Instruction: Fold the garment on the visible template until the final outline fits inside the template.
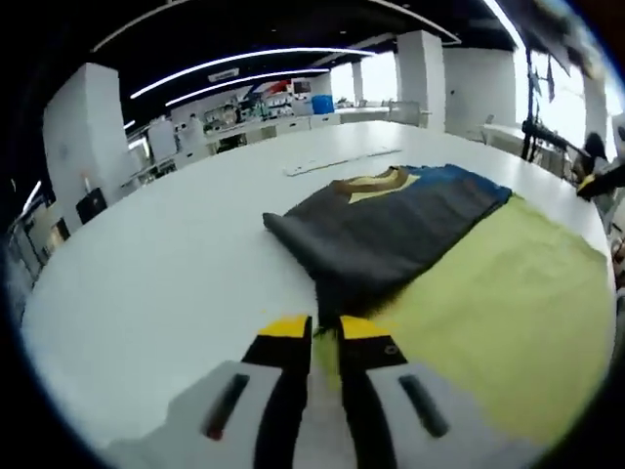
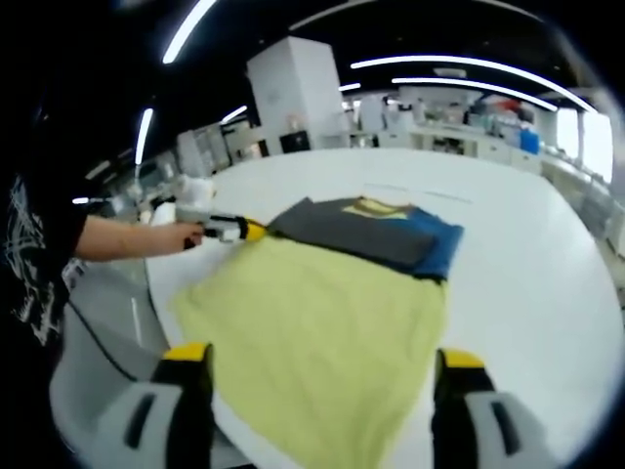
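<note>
A dark grey garment (image 1: 391, 220) with a blue part and a yellow collar lies folded along the far edge of the yellow-green template (image 1: 508, 293). In the left gripper view my left gripper (image 1: 326, 327) is low at the garment's near corner. Its yellow-tipped jaws are nearly together, with dark cloth pinched between them. The right gripper view shows the garment (image 2: 361, 233) across the template (image 2: 312, 322), with the left gripper (image 2: 244, 231) at the garment's left corner. My right gripper (image 2: 322, 360) hovers over the template's near end, jaws wide apart and holding nothing.
Everything rests on a large white table (image 1: 166, 254). A thin pale strip (image 1: 342, 161) lies beyond the garment. A person's forearm (image 2: 117, 237) reaches in from the left, past the table edge (image 2: 161, 293). Pillars and lab benches stand far behind.
</note>
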Available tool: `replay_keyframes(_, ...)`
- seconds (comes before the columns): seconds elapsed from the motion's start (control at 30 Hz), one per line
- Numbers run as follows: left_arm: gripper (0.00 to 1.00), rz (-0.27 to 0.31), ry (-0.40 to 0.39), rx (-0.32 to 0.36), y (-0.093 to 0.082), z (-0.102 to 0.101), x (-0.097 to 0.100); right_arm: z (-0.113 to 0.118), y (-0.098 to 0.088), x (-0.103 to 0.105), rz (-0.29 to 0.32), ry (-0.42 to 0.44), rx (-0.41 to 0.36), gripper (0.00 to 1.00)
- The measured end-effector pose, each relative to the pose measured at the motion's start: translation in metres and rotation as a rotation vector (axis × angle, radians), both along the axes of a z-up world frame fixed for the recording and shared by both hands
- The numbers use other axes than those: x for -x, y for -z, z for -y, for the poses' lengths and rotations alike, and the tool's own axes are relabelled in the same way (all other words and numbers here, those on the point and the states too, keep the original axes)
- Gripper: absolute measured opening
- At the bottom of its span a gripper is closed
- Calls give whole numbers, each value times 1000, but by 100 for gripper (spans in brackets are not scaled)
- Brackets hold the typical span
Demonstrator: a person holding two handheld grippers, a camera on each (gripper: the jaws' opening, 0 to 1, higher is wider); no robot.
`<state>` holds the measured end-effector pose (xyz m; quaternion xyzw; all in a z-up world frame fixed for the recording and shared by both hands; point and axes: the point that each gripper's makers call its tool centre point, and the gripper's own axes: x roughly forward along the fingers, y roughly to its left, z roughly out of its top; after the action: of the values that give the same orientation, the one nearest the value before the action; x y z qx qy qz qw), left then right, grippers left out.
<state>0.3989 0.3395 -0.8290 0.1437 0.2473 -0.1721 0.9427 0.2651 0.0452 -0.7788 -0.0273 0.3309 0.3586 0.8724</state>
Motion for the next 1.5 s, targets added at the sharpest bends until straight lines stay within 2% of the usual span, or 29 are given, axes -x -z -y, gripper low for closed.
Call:
replay_keyframes(0.07, 11, 21, 35, -43, -5, 4, -2, -1, 0, 0, 0, -3, 0, 93)
replay_keyframes(0.13, 8, 31, 62, -57, -6, 8, -5, -1, 1, 1, -3, -5, 3, 93)
replay_keyframes(0.23, 0, -3, 35, -49, 0, 8, -3, 0, 1, 2, -4, 0, 5, 93)
replay_keyframes(0.3, 0, 16, 8, -39, -3, 5, -3, 2, 0, 2, -2, 6, 3, 93)
replay_keyframes(0.4, 0, 13, -15, -22, 0, 2, -2, 3, 0, 2, -4, 12, 5, 93)
replay_keyframes(0.57, 0, -7, -112, 77, 3, -3, 0, 4, 1, 3, -10, 10, 9, 92)
replay_keyframes(0.67, 0, -54, -216, 228, 11, -4, 5, 3, 1, 3, -8, 8, 7, 92)
replay_keyframes(0.7, 0, -23, -222, 250, 8, -5, 2, 3, 1, 3, -9, 10, 6, 92)
replay_keyframes(0.8, 0, -27, -186, 166, 8, -4, 3, 5, 1, 3, -11, 15, 7, 92)
replay_keyframes(0.93, 0, -30, -189, 173, 8, -1, 4, 7, 1, 3, -11, 21, 8, 92)
replay_keyframes(1.07, 0, -39, -167, 123, 8, 1, 4, 7, 2, 5, -13, 20, 6, 93)
replay_keyframes(1.17, 2, -51, -153, 114, 7, 1, 6, 5, 1, 6, -13, 16, 7, 94)
replay_keyframes(1.3, 16, -58, -137, 101, 9, -4, 7, 2, -1, 6, -6, 5, -3, 96)
replay_keyframes(1.5, 33, -24, -53, 94, -7, -1, 13, -3, 0, 11, -13, -49, -1, 99)
